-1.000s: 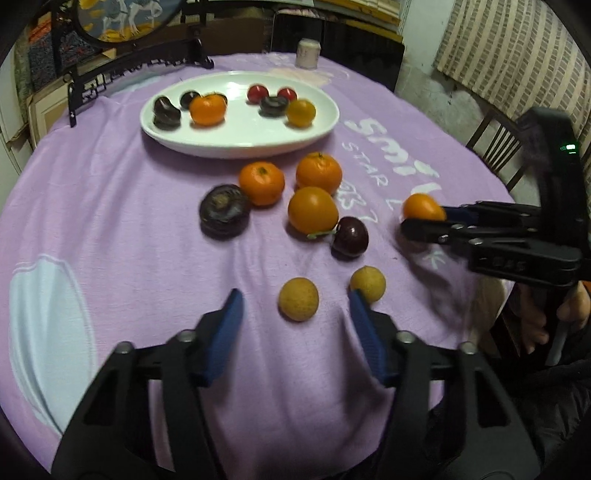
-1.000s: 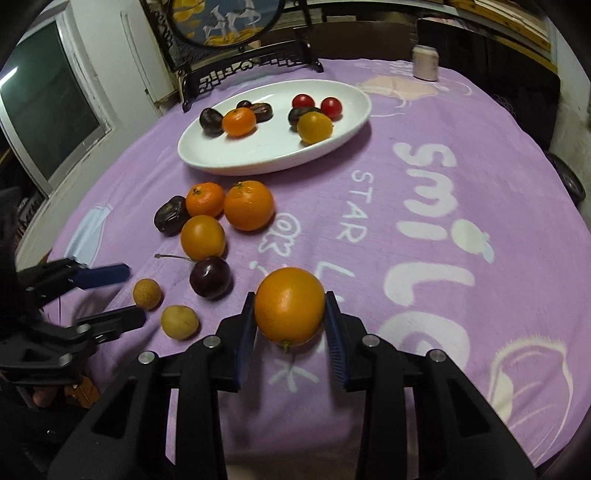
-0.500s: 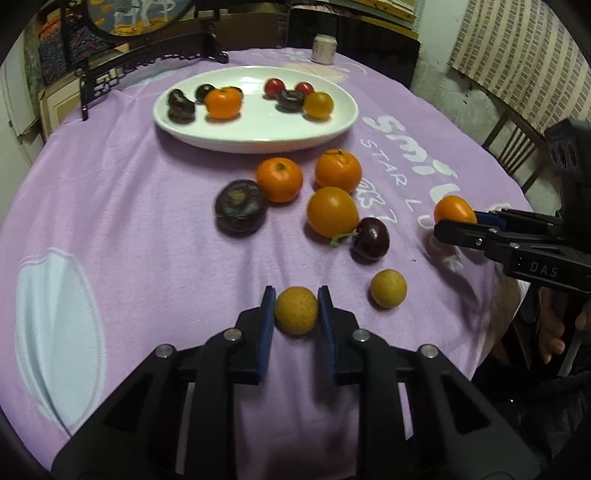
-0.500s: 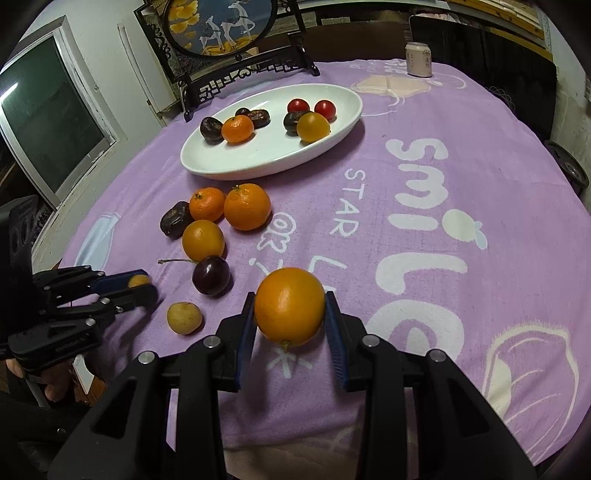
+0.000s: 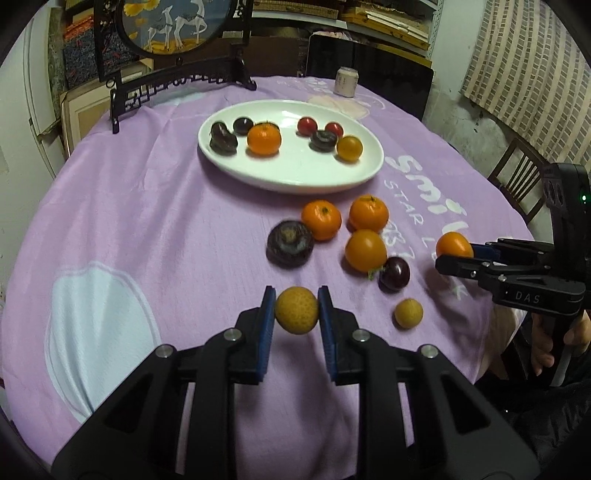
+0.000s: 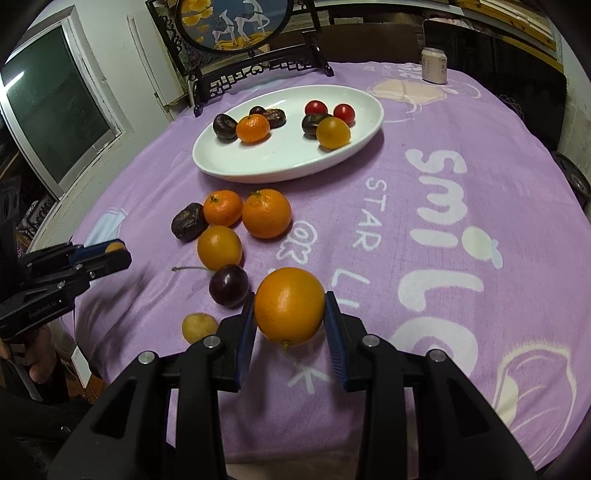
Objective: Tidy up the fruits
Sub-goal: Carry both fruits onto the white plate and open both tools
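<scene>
My left gripper point(image 5: 296, 310) is shut on a small yellow speckled fruit point(image 5: 296, 311), lifted a little off the purple cloth. My right gripper point(image 6: 290, 310) is shut on an orange point(image 6: 290, 305), held above the cloth. From the left wrist view the right gripper point(image 5: 452, 254) stands at the right with the orange point(image 5: 453, 244) in it. A white oval plate point(image 5: 295, 177) at the back holds several fruits: a mandarin, dark plums, red cherry tomatoes and a yellow tomato. Loose on the cloth lie mandarins point(image 5: 321, 219), a dark plum point(image 5: 290, 242), a cherry point(image 5: 394, 273) and a second yellow fruit point(image 5: 408, 313).
A carved dark stand with a round painted screen point(image 5: 177, 22) rises behind the plate. A small can point(image 5: 346, 82) stands at the far edge. A wooden chair point(image 5: 517, 181) is at the right, a window point(image 6: 48, 107) at the left. A person's hand point(image 5: 554, 339) holds the right gripper's handle.
My left gripper closed on the yellow speckled fruit and lifted it off the cloth, moving toward the plate. The right gripper kept still with the orange in it.
</scene>
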Demonstrator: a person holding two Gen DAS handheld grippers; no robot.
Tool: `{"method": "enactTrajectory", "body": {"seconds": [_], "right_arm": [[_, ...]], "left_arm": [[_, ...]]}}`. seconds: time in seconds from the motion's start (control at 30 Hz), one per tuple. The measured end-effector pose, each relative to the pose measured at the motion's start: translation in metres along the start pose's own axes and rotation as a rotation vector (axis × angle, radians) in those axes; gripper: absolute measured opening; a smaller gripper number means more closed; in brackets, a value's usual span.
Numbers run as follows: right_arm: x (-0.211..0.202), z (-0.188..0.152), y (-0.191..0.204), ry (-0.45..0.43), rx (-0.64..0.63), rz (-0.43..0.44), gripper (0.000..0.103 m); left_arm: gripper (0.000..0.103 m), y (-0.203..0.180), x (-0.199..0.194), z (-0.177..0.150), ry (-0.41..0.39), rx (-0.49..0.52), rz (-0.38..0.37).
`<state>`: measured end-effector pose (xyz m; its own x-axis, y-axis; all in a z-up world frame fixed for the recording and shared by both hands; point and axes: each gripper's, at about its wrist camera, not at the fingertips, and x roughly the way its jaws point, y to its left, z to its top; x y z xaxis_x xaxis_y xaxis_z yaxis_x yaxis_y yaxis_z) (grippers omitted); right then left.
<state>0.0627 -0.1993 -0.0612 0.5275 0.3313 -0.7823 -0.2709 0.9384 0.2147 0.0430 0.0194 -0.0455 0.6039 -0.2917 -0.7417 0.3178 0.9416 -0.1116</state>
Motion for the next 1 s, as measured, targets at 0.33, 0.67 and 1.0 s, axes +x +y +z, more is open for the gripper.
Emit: {"method": "enactTrajectory", "body": {"seconds": [0.33,0.67,1.0], "right_arm": [[0.010,0.062,0.020,-0.041,-0.073,0.020,0.036],[0.078,0.180,0.031,-0.102,-0.142,-0.106,0.036],[0.121,0.189,0.017,-0.044,-0.128,-0.077,0.036]], "left_arm": [[0.023,0.019,0.016,0.082,-0.054,-0.019,0.058],[0.023,0.043,0.082,0.203,-0.098,-0.117,0.081],[0.023,0.064,0.117,0.200,-0.039,-0.181,0.074]]}}
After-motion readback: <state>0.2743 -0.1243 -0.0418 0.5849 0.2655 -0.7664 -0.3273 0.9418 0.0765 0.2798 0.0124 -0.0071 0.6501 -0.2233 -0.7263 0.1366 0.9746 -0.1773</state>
